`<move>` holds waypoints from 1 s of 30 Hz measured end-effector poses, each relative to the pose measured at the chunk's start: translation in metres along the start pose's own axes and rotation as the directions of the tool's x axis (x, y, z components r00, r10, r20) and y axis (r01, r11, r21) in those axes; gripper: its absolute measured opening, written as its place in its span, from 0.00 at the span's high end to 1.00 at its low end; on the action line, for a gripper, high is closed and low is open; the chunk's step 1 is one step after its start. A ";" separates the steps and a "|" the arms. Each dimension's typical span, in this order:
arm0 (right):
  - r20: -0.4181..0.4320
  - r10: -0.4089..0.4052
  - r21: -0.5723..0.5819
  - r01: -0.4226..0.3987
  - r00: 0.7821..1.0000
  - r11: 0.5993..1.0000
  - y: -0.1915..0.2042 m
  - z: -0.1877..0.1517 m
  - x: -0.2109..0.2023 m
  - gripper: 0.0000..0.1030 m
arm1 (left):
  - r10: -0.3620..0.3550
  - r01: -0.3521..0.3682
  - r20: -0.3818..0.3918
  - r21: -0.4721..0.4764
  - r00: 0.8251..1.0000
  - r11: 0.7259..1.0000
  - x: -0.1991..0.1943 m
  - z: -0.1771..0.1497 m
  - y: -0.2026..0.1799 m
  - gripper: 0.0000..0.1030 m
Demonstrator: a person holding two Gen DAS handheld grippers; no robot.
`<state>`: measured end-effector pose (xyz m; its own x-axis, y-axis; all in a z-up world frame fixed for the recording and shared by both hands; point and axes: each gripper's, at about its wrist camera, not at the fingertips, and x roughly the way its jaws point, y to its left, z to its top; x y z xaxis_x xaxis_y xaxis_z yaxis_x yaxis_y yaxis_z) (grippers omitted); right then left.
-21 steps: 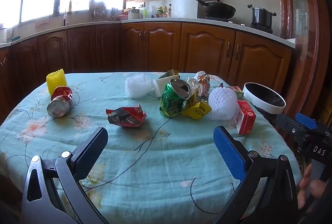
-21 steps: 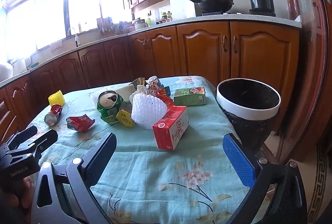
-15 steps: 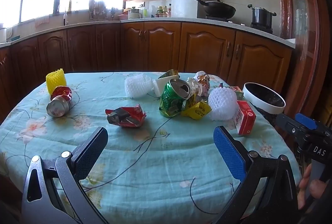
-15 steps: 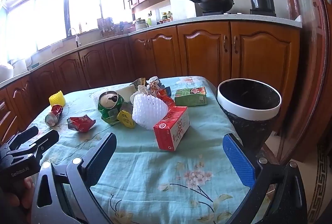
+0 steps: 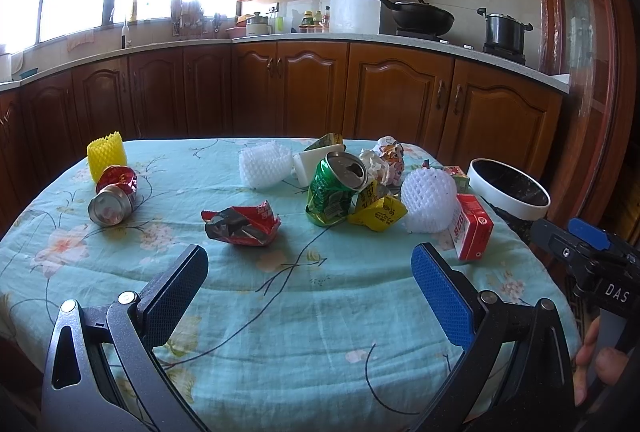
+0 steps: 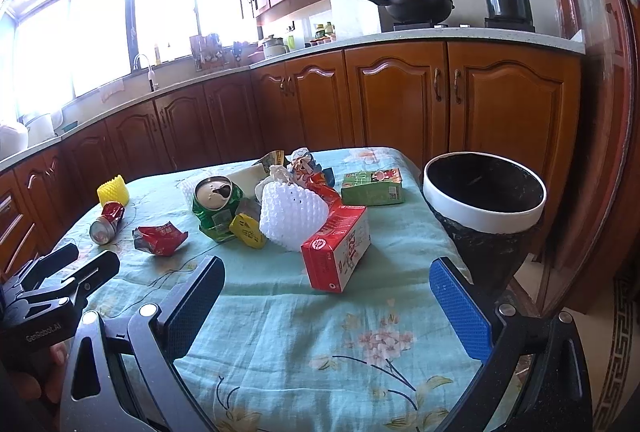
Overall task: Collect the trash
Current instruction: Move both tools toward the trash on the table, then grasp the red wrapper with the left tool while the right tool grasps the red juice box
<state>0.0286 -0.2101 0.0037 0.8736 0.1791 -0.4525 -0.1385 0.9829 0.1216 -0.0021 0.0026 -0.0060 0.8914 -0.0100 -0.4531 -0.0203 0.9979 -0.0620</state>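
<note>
Trash lies scattered on a table with a light blue flowered cloth (image 5: 304, 312). A crushed green can (image 5: 334, 190), a red wrapper (image 5: 240, 222), a red can on its side (image 5: 112, 194), a yellow foam net (image 5: 106, 152), white foam nets (image 5: 428, 200), a yellow packet (image 5: 378, 214) and a red carton (image 6: 336, 246) lie there. A green carton (image 6: 372, 186) is farther back. My left gripper (image 5: 310, 268) hangs open over the near cloth, short of the wrapper. My right gripper (image 6: 326, 284) is open, just in front of the red carton. Neither holds anything.
A black bin with a white rim (image 6: 484, 200) stands off the table's right edge. Wooden kitchen cabinets (image 5: 312, 88) run behind the table, with a wok and a pot on the stove. A person's fingers (image 5: 592, 356) hold the right gripper's handle.
</note>
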 end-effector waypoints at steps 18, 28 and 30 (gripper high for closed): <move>-0.006 0.002 -0.005 -0.002 1.000 1.000 -0.002 -0.002 0.001 0.00 | 0.000 -0.001 -0.016 -0.013 1.000 1.000 0.005 -0.002 0.003 0.00; -0.092 0.034 -0.003 -0.034 0.995 0.999 -0.003 -0.003 0.027 0.00 | 0.007 -0.015 -0.086 -0.087 0.996 0.996 0.028 0.000 0.030 0.00; -0.110 0.051 0.014 -0.050 0.993 0.999 -0.004 -0.002 0.034 0.01 | 0.018 -0.030 -0.109 -0.107 0.994 0.994 0.037 0.003 0.039 0.00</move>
<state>0.0577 -0.2078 -0.0133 0.8087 0.2328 -0.5402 -0.1755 0.9720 0.1563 0.0316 0.0409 -0.0221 0.8365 0.0008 -0.5480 -0.0951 0.9851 -0.1436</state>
